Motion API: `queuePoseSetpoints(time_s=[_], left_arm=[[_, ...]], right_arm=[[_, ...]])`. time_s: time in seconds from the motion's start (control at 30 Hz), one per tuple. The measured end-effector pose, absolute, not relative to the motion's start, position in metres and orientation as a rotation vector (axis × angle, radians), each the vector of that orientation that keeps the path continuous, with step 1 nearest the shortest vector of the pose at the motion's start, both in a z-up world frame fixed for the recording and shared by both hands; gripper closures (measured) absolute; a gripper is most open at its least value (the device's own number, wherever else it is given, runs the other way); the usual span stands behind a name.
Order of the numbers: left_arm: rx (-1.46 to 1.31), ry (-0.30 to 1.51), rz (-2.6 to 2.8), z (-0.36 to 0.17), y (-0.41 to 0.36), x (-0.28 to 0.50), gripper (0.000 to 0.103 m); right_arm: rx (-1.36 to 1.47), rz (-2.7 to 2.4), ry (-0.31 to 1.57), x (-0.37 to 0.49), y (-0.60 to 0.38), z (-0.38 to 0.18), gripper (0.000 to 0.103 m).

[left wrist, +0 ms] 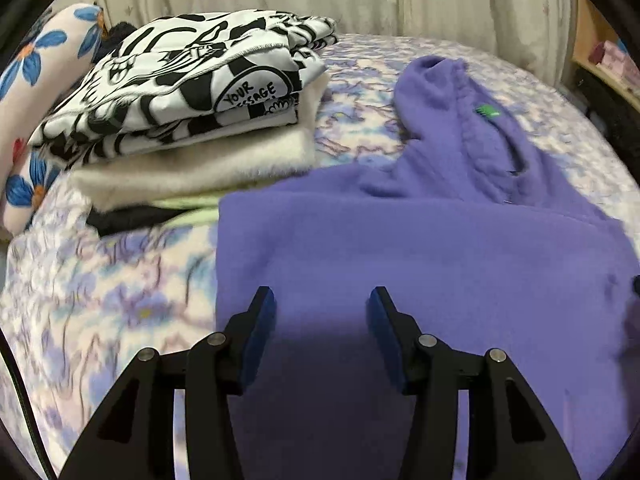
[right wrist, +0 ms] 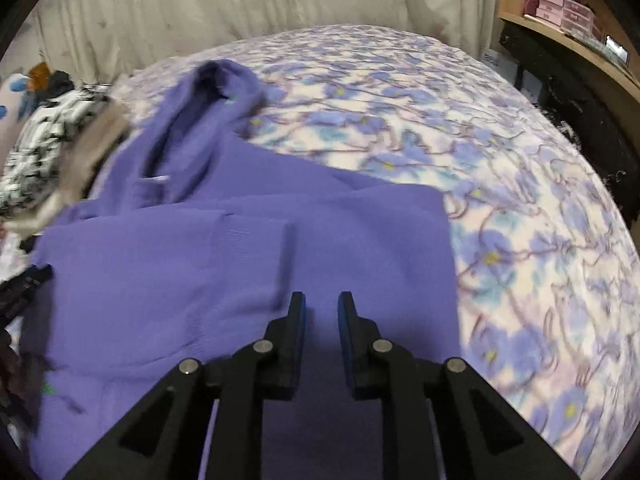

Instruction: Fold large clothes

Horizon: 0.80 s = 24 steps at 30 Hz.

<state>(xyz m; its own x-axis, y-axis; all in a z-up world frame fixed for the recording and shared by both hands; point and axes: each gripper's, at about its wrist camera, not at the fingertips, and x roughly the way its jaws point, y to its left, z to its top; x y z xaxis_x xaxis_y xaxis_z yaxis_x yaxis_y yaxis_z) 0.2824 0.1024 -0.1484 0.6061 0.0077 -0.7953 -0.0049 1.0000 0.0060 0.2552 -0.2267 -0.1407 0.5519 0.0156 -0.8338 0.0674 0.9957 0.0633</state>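
Observation:
A purple hooded sweatshirt (left wrist: 420, 248) lies on the flowered bedspread (left wrist: 100, 280), hood (left wrist: 436, 92) toward the far side. Its sides are folded inward. My left gripper (left wrist: 322, 300) is open and empty, just above the garment's left part. In the right wrist view the sweatshirt (right wrist: 200, 280) fills the lower left, with a folded sleeve cuff (right wrist: 280, 252) on top. My right gripper (right wrist: 322, 304) is open with a narrower gap and nothing between the fingers, above the garment near its right edge.
A stack of folded clothes (left wrist: 192, 120) stands at the far left of the bed, a black-and-white printed piece on top; it also shows in the right wrist view (right wrist: 52, 148). A flowered pillow (left wrist: 32, 80) lies behind. Curtains (right wrist: 240, 0) hang at the back; a desk (right wrist: 580, 40) stands right.

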Motion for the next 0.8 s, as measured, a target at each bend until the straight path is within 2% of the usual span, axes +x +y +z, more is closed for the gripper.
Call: queuePoseSetpoints(time_s=[0.17, 0.37, 0.43, 0.5, 0.7, 0.8], left_arm=[[-0.023, 0.938, -0.024, -0.136, 0.099, 0.226, 0.051], [-0.091, 0.987, -0.007, -0.124, 0.1, 0.169, 0.051], [-0.124, 1.01, -0.004, -0.12, 0.102, 0.153, 0.047], [-0.153, 1.022, 0.004, -0.115, 0.104, 0.138, 0.035], [-0.124, 0.984, 0.011, -0.093, 0.103, 0.1, 0.035], [-0.116, 0.972, 0.006, -0.084, 0.103, 0.084, 0.031]], right_arm=[[0.1, 0.089, 0.989, 0.221, -0.179, -0.131, 0.076], [0.123, 0.183, 0.981, 0.18, -0.14, -0.118, 0.075], [0.125, 0.199, 0.974, 0.167, -0.134, -0.114, 0.075], [0.15, 0.214, 0.976, 0.153, -0.133, -0.109, 0.074], [0.165, 0.19, 0.938, 0.116, -0.141, -0.09, 0.064], [0.172, 0.177, 0.92, 0.098, -0.148, -0.081, 0.063]])
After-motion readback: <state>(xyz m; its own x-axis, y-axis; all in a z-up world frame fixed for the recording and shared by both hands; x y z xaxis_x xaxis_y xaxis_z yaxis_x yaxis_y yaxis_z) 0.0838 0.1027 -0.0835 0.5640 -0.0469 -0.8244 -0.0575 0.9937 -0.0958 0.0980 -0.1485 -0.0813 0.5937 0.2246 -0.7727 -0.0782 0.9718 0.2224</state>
